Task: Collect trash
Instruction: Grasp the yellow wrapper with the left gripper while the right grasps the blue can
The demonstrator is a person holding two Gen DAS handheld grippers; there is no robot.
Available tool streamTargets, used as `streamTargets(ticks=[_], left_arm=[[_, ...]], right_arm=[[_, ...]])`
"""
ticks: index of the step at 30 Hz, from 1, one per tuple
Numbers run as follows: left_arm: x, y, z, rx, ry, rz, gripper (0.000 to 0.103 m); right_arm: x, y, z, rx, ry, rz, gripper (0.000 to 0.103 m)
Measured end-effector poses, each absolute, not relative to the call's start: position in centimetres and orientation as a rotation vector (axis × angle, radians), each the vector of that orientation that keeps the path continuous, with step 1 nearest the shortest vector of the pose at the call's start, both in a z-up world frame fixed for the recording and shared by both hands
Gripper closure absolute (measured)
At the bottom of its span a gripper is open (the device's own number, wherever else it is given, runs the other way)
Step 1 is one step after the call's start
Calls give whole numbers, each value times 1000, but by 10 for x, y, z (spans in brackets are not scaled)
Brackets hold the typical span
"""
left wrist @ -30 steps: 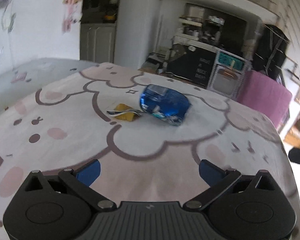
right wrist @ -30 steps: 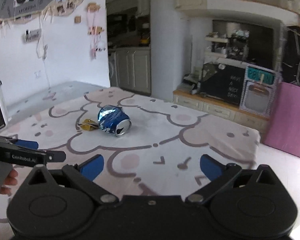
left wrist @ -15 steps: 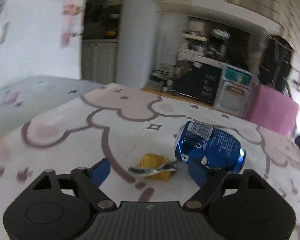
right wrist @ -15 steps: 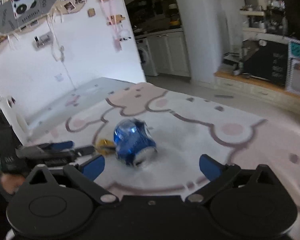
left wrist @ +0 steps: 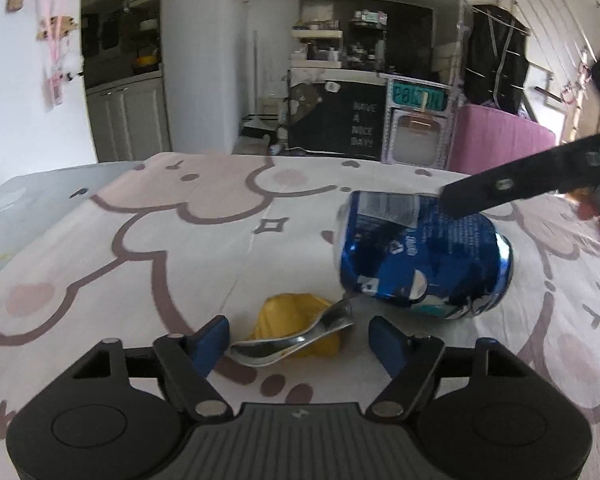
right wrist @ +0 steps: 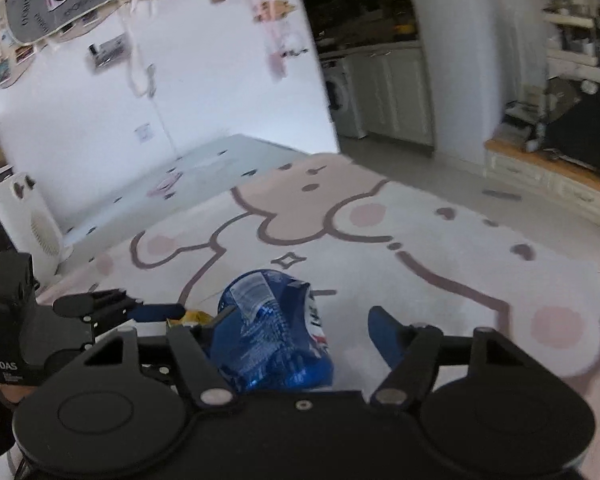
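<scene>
The crushed blue can lies on its side on a table under a pink cartoon cloth, a yellow wrapper just beside it. The right tongs straddle the can and the left tongs the wrapper; both have just been closing, neither visibly pinching yet. The step is the grasp, so next they should close fully and lift; kitchen cabinets stand behind.
</scene>
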State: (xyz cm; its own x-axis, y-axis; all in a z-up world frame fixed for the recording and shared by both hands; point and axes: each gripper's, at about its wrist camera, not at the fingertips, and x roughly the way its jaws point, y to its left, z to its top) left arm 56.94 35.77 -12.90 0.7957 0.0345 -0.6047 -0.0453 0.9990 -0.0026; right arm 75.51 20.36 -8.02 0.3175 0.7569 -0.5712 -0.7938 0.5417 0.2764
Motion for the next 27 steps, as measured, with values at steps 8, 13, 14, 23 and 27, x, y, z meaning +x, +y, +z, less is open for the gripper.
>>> streamTargets(ticks=[8,13,14,23,27], left_arm=[[553,346,-125,-19,674,60,49],[532,346,-119,-111,699,134,49],[526,343,-118,-122,701,145,49],[488,300,-99,-210,651,133,49],[477,269,-95,-228,650,45,49]], right_arm=[[758,223,-98,-31,865,1133,42],[730,214,-94,-92,886,1117,45],[724,209,-93,-85,886,1097,45],[661,135,-80,-92,897,1049,47],[637,100,-68,-216,885,1190,47]])
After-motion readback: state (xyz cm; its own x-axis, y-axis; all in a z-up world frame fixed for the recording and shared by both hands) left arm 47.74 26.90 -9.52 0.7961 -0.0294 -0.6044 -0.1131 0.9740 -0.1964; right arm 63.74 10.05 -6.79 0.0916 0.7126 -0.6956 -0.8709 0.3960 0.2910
